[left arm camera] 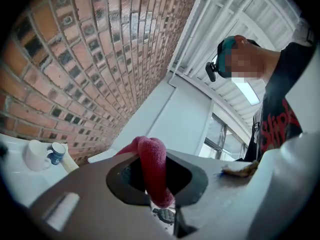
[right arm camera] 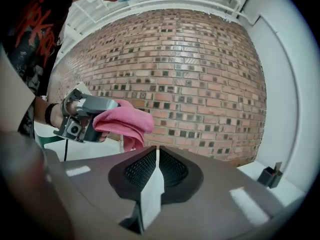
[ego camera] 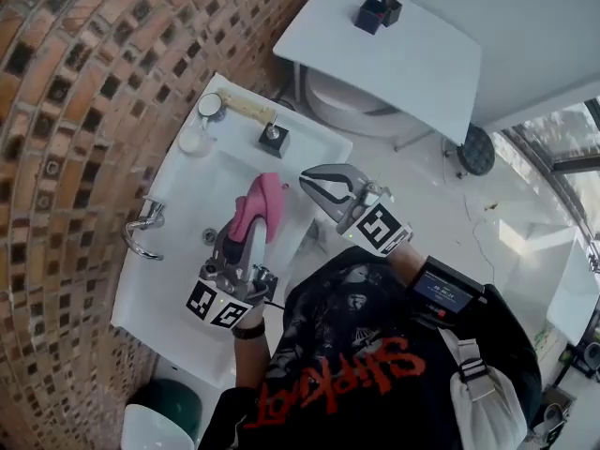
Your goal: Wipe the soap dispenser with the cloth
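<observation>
Looks like the approach step, with no wiping begun. Grasping a pink cloth [ego camera: 261, 202] in the left claw [ego camera: 251, 228], clenched on its fold, with the loose end bulging out past the tips above the bowl of the white washbasin [ego camera: 159, 293]. Holding the right claw [ego camera: 312, 184] clenched on nothing, pads together, raised just right of the cloth and off the basin's edge.

Taking the soap dispenser [ego camera: 274, 139] to be the small black square bottle with a metal pump top: upright on the basin's back ledge, near the cloth but apart from it, touched by neither claw.

Calls next for carrying the cloth forward to the dispenser and pressing it against one side. Probably calls too for steadying the light bottle with the right claw, which would mean opening it first.

Counting: one cloth, one dispenser, two claws, one chrome tap [ego camera: 142, 228], one white mug [ego camera: 194, 140] on the ledge, one pale tube-like thing [ego camera: 248, 108] lying beside it.
</observation>
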The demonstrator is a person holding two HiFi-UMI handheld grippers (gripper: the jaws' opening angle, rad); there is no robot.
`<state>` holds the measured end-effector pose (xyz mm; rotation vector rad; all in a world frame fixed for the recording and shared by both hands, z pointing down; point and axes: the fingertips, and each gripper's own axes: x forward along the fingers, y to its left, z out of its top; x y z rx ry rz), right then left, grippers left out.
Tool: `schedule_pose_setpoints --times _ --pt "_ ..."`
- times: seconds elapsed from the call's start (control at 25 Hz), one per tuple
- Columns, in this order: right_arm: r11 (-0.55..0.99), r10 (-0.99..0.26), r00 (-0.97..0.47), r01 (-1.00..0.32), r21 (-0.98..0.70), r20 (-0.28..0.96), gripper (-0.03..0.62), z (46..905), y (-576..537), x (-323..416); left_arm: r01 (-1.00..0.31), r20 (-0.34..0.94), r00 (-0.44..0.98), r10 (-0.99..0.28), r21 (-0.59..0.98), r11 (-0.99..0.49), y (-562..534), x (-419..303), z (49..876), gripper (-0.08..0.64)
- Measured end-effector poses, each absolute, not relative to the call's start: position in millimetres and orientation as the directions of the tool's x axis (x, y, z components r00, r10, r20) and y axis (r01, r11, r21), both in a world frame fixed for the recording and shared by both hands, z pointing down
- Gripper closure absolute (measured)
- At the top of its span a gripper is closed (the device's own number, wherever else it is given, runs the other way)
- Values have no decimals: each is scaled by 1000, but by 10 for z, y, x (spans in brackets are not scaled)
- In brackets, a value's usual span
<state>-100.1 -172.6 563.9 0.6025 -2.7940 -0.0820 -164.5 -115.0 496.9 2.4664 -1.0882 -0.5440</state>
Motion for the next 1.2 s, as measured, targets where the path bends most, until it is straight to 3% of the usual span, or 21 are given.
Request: schedule_pose_setpoints --times 0.52,0.76,1.2 --pt "907 -422 -891 -416 73 170 592 5217 -987 -361 -654 -119 657 -745 401 -641 -439 -946 4829 514" --pt "907 -421 -900 -418 53 114 592 5189 -299 346 -691 -37 668 -743 339 -638 191 -240 4952 514" --pt "882 -424 -901 -434 -183 90 592 5463 934 1538 -770 177 628 -758 284 -572 1553 1102 5341 514"
